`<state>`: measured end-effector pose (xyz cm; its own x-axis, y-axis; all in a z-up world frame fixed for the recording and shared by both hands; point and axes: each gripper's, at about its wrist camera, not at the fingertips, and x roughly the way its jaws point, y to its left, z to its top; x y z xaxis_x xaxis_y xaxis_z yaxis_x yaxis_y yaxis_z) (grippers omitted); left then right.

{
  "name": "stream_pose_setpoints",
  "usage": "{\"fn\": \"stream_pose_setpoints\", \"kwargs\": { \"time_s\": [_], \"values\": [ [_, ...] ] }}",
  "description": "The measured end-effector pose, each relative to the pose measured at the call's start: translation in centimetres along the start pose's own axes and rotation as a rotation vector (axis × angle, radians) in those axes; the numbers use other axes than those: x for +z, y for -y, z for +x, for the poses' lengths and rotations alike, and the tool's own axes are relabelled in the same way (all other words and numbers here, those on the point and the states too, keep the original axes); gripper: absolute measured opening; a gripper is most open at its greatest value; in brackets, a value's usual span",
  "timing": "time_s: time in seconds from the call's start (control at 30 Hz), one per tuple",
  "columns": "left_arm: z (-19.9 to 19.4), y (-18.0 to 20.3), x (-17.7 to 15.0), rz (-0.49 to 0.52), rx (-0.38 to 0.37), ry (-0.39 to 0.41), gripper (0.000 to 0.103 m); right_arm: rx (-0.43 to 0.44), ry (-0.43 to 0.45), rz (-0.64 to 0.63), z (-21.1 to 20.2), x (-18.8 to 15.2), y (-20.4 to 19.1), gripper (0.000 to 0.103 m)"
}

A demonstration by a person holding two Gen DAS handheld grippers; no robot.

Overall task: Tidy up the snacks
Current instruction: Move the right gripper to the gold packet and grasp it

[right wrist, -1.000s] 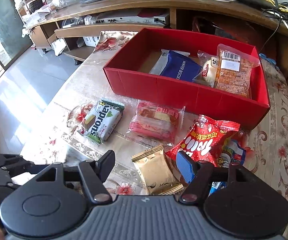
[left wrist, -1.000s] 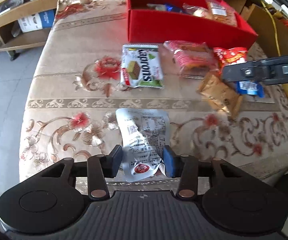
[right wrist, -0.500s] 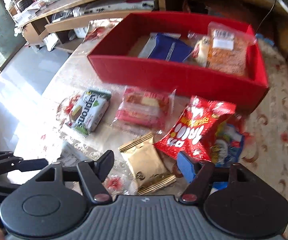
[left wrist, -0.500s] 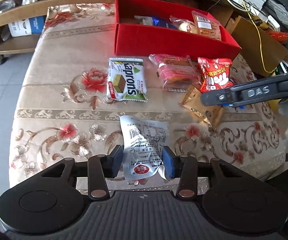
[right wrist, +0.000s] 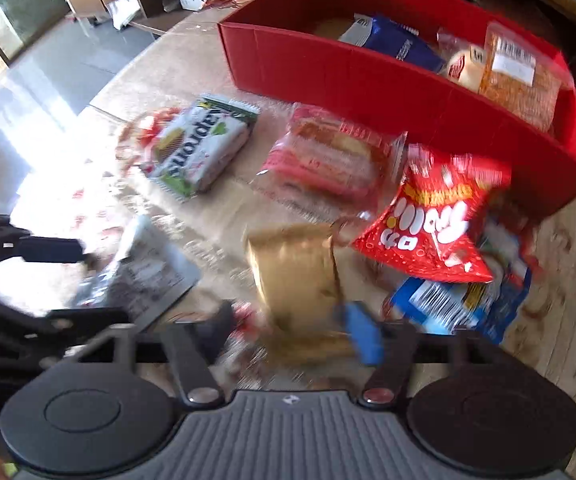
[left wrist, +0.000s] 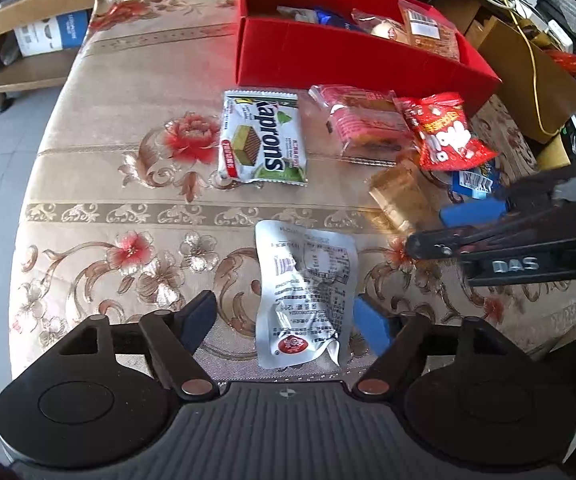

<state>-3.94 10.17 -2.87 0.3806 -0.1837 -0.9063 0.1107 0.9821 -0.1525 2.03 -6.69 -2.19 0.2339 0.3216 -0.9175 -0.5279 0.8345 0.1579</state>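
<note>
The right gripper (right wrist: pixel 288 328) is the one set to act: its jaws are closing around the near end of the gold packet (right wrist: pixel 295 272), which lies on the patterned tablecloth (left wrist: pixel 136 184) with its long axis running straight away from the tool, towards the red box (right wrist: pixel 367 76). The packet sits between the fingers, the blue pad (right wrist: pixel 361 332) close against its right edge; the picture is too smeared to tell whether both pads press on it yet. The box stands beyond the packet, past the red snack bag (right wrist: pixel 435 216) and the pink wrapped cake (right wrist: pixel 327 160), so a lift would need to carry forward and over that near wall, I judge. Several packs are already inside the box. The left gripper (left wrist: pixel 284 320) has its jaws opening, wide and clear of the silver pouch (left wrist: pixel 307 292), which lies flat on the cloth between them, its long axis also pointing away from the tool. The pouch is loose on the table, touched by neither pad as far as I can see. From the left view, the right gripper (left wrist: pixel 463 224) shows as a dark shape over the gold packet (left wrist: pixel 403 196), just to the right of the pouch. The green wafer pack (left wrist: pixel 264 136) lies farther on, between the pouch and the box, nearer the left hand than the right.
</note>
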Motion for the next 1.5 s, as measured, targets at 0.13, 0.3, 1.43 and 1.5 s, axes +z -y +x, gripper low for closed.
{"fn": "stream_pose_setpoints", "kwargs": {
  "time_s": [0.13, 0.3, 1.43, 1.5],
  "values": [
    [0.2, 0.4, 0.1, 0.009, -0.01, -0.008, 0.084, 0.069, -0.009, 0.049, -1.1, -1.1, 0.9, 0.038],
    [0.4, 1.0, 0.2, 0.029, -0.016, -0.013, 0.086, 0.053, -0.012, 0.107, -0.7, -0.9, 0.9, 0.039],
    [-0.6, 2.0, -0.1, 0.081, 0.04, 0.009, 0.047, -0.046, 0.077, -0.004, -2.2, -2.3, 0.1, 0.04],
    [-0.5, 2.2, -0.2, 0.082, 0.042, 0.004, 0.046, -0.034, 0.097, 0.0, -2.6, -2.2, 0.3, 0.04]
  ]
}}
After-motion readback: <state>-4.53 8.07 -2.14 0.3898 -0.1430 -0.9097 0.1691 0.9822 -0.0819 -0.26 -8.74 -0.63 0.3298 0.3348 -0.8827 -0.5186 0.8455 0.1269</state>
